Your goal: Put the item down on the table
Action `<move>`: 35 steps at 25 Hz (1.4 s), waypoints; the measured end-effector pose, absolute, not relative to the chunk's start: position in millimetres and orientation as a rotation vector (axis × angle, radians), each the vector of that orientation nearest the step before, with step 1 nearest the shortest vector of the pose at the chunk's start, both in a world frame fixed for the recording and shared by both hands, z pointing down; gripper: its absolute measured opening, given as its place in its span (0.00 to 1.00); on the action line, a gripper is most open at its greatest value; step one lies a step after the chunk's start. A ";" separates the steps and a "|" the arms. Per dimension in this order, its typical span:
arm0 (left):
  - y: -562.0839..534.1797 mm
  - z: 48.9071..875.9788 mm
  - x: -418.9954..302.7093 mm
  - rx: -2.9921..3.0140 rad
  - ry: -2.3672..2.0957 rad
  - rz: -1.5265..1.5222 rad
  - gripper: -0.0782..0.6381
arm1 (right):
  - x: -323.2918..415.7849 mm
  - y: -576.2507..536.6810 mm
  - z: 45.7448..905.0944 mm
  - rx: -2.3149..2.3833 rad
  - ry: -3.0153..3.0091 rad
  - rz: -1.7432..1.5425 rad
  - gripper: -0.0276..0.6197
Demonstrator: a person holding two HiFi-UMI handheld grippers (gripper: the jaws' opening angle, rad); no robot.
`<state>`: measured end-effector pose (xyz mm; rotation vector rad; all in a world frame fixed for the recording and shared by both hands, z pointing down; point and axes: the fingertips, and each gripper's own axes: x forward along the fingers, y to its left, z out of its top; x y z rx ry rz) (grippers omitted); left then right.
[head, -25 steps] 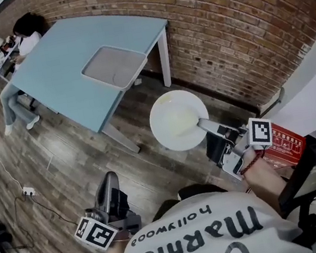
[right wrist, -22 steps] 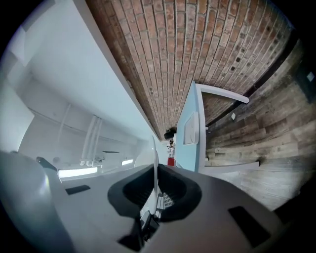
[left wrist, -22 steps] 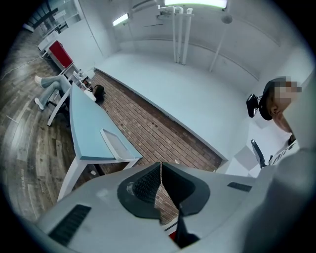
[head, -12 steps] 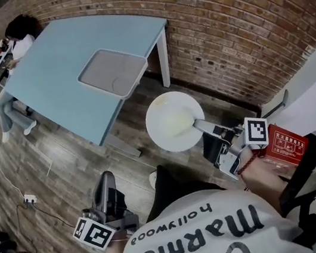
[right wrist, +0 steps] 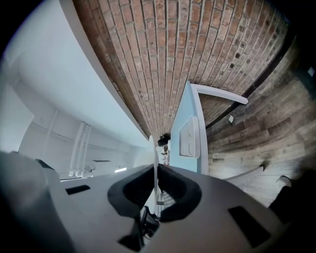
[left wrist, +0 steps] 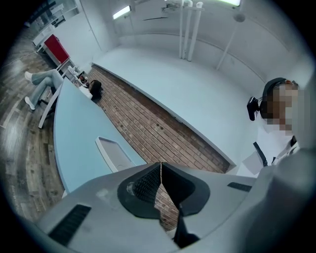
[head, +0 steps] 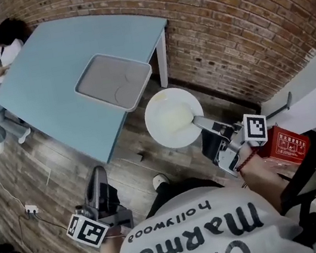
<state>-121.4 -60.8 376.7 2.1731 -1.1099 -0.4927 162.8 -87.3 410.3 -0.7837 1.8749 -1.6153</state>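
Right gripper [head: 197,124] pinches white plate [head: 170,116] by its rim, left gripper [head: 98,186] pressed together empty; blue table [head: 53,62] has drawn nearer, plate not yet over it.

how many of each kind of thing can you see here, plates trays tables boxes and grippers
white plate: 1
grey tray: 1
blue table: 1
red box: 1
grippers: 2, the left gripper and the right gripper
total: 6
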 end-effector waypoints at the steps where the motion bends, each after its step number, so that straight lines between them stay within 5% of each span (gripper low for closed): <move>1: -67.7 375.3 -123.5 2.178 -1.107 -0.490 0.13 | 160.1 -93.3 410.7 -0.788 1.874 -1.617 0.08; 35: -210.2 365.4 -270.1 2.062 -1.405 -0.524 0.13 | 89.7 -286.5 520.2 -1.061 1.869 -1.891 0.08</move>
